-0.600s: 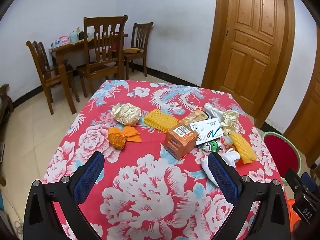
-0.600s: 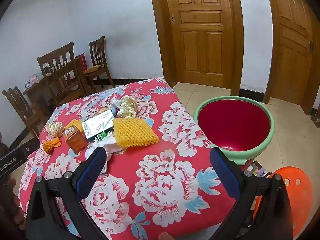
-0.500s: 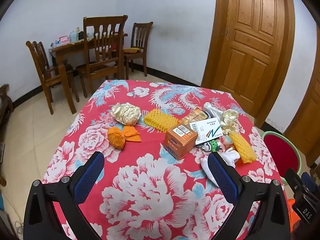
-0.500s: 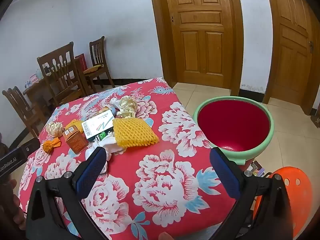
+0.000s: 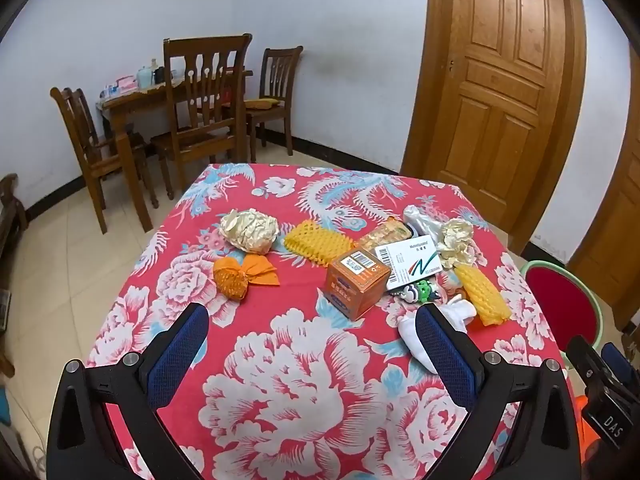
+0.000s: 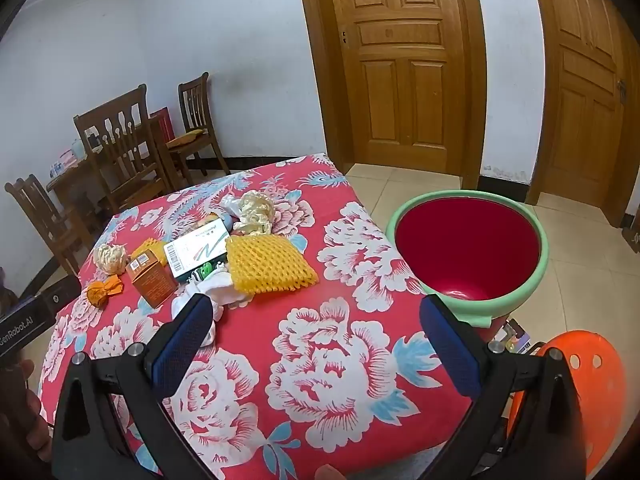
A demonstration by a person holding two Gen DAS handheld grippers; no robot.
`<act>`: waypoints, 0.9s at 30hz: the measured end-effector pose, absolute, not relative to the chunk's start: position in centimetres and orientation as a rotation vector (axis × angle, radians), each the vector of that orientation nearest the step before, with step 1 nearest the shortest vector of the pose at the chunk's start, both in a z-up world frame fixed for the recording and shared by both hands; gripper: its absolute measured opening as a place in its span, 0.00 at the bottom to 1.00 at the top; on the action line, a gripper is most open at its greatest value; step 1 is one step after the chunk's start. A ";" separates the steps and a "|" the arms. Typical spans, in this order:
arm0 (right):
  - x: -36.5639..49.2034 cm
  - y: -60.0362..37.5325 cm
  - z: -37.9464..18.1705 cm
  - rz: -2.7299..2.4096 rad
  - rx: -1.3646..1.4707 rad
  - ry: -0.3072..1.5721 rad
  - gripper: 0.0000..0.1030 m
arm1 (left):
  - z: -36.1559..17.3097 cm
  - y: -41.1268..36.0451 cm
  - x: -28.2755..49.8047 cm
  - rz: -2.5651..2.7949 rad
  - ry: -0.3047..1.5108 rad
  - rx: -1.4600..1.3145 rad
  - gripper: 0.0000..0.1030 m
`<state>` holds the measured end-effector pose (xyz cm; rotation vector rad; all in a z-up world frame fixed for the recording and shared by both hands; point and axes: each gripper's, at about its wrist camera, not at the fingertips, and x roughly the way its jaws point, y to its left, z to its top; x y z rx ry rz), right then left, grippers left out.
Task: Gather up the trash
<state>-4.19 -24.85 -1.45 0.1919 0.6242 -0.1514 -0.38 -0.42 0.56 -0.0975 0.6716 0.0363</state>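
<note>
Trash lies across a red floral tablecloth (image 5: 304, 368): a crumpled cream paper ball (image 5: 249, 230), an orange wrapper (image 5: 240, 274), yellow foam nets (image 5: 318, 242) (image 6: 268, 266), an orange box (image 5: 356, 284) (image 6: 151, 278), a white carton (image 5: 412, 262) (image 6: 198, 250), white tissue (image 5: 424, 330) (image 6: 212, 292) and crumpled cream wrap (image 6: 256, 210). A red bucket with a green rim (image 6: 470, 248) stands off the table's right side. My left gripper (image 5: 316, 344) hovers open over the near table, nothing between its fingers. My right gripper (image 6: 316, 332) is open too, above the near right corner.
A wooden table with chairs (image 5: 200, 116) stands at the back left. Brown doors (image 5: 504, 92) (image 6: 404, 64) line the far wall. An orange perforated stool (image 6: 588, 392) sits at the lower right, by the bucket. Tiled floor surrounds the table.
</note>
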 end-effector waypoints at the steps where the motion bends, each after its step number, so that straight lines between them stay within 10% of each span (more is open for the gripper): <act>1: -4.2 -24.8 -1.5 -0.152 0.193 0.624 0.98 | 0.5 -0.4 -0.3 0.038 0.672 -0.095 1.00; 27: -4.2 -24.8 -1.5 -0.151 0.196 0.627 0.98 | 0.5 -0.5 -0.3 0.034 0.676 -0.094 1.00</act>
